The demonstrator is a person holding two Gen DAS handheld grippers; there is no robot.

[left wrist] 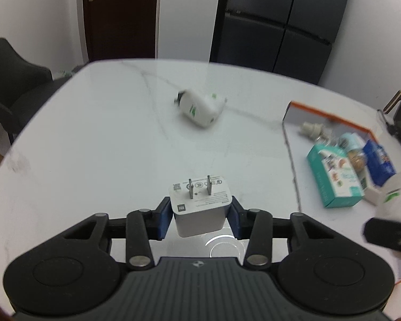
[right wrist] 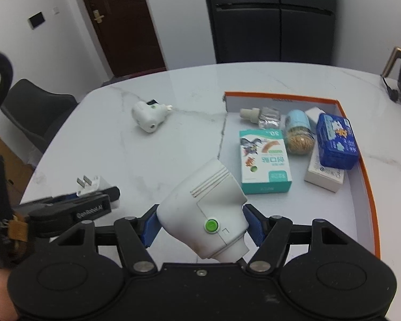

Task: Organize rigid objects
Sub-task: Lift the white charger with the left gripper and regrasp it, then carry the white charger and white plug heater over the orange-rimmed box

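While both point downward | left tongs (left wrist: 200, 215) clamp charger (left wrist: 199, 206) | right tongs (right wrist: 201, 226) clamp white plug-in device (right wrist: 204, 214)

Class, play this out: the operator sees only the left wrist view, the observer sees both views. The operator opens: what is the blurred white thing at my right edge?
Observer: A white plug-in device, clamped between the blue pads of the right gripper.
Operator: Any markings on it?
Observer: A round green button near the pads.
Operator: And the blue thing in the box?
Observer: A blue tin, lying on top of a white carton.
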